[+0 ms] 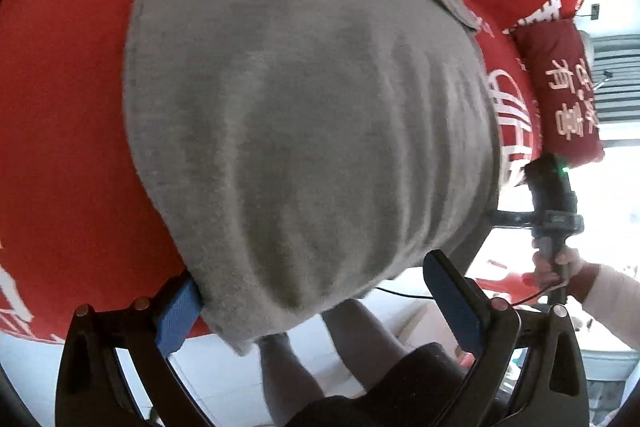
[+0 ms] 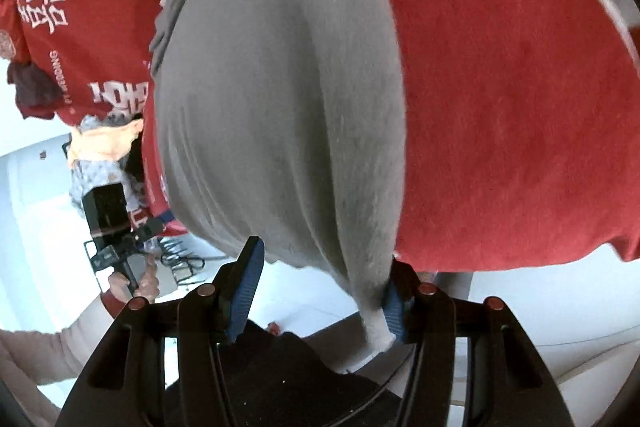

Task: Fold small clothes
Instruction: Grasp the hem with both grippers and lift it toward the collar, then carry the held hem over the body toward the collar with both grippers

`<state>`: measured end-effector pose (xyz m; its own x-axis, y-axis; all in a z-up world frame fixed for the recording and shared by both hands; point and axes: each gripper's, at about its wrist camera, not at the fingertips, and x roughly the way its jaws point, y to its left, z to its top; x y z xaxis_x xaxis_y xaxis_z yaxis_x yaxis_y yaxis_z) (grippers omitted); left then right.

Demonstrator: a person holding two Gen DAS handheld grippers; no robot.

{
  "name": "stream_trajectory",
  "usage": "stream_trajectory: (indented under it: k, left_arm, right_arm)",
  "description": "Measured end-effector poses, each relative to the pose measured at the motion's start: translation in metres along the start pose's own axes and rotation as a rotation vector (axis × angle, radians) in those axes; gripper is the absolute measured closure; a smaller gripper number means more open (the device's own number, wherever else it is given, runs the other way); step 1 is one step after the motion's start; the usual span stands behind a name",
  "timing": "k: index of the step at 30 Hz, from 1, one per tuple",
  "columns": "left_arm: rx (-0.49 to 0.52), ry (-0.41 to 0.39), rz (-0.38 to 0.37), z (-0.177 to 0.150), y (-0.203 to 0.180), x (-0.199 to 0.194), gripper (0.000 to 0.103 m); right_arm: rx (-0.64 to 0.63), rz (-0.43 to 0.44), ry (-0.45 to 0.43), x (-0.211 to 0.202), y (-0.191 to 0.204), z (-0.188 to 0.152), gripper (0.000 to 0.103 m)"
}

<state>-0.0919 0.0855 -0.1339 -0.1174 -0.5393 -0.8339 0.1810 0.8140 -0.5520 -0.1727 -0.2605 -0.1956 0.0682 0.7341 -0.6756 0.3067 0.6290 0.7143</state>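
A grey knit garment (image 1: 304, 115) lies on a red bedcover (image 1: 60, 131) with white lettering, and its near edge hangs over the bed's edge. My left gripper (image 1: 316, 303) is open; the near corner of the garment drapes between its blue pads and rests against the left pad (image 1: 178, 315). In the right wrist view the same garment (image 2: 280, 107) narrows to a bunched corner that lies against the right pad (image 2: 392, 315) of my right gripper (image 2: 320, 295), whose jaws stand wide apart. Each gripper shows in the other's view, held in a hand.
A red pillow (image 1: 568, 95) with white characters lies at the right of the bed. A heap of other clothes (image 2: 100, 147) sits at the bed's far left edge. Below the bed edge are a white floor (image 2: 36, 211), the person's legs (image 1: 360, 331) and some cables.
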Motion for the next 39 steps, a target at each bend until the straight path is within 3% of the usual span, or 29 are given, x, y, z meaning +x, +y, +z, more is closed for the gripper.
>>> stream_trajectory:
  k: [3, 7, 8, 9, 10, 11, 12, 15, 18, 23, 28, 33, 39]
  left_arm:
    - [0.027, -0.011, -0.045, 0.002, -0.018, 0.004, 0.002]
    - [0.027, 0.010, 0.019, 0.003, -0.019, 0.008, 0.006]
    - [0.011, 0.004, 0.044, 0.004, -0.018, 0.008, 0.013]
    - [0.001, 0.000, 0.052, 0.003, -0.017, 0.005, 0.021]
    - [-0.005, -0.005, 0.058, 0.002, -0.014, 0.003, 0.026]
    - [-0.002, -0.015, 0.067, 0.001, -0.012, -0.001, 0.043]
    - [0.007, -0.019, 0.071, 0.001, -0.011, -0.003, 0.065]
    - [-0.002, -0.009, 0.055, 0.002, 0.000, -0.008, 0.091]
    - [-0.081, -0.051, -0.076, 0.006, 0.013, -0.020, 0.092]
    - [-0.128, -0.138, -0.189, 0.016, 0.010, -0.050, 0.092]
    - [-0.125, -0.221, -0.235, 0.044, 0.001, -0.082, 0.092]
    - [-0.152, -0.305, -0.247, 0.092, 0.000, -0.107, 0.092]
    - [-0.236, -0.406, -0.228, 0.157, 0.020, -0.118, 0.092]
  right_arm:
    - [0.010, 0.065, -0.004, 0.014, 0.008, 0.005, 0.044]
    - [0.048, 0.078, 0.010, 0.025, 0.009, 0.007, 0.045]
    - [0.070, 0.073, 0.006, 0.025, 0.007, 0.007, 0.047]
    - [0.092, 0.050, 0.008, 0.024, 0.006, 0.006, 0.060]
    - [0.096, 0.019, 0.008, 0.022, 0.003, 0.005, 0.083]
    - [0.093, 0.016, 0.002, 0.019, 0.002, 0.004, 0.090]
    - [0.089, 0.045, -0.007, 0.015, 0.003, 0.002, 0.090]
    - [0.088, 0.127, -0.027, 0.014, 0.013, 0.000, 0.090]
    - [0.082, 0.201, -0.053, 0.009, 0.029, -0.001, 0.090]
    - [0.058, 0.315, -0.114, -0.002, 0.056, 0.005, 0.090]
    - [0.030, 0.423, -0.173, -0.025, 0.077, 0.027, 0.090]
    - [-0.021, 0.493, -0.220, -0.060, 0.100, 0.062, 0.090]
    - [-0.019, 0.504, -0.295, -0.102, 0.110, 0.146, 0.090]
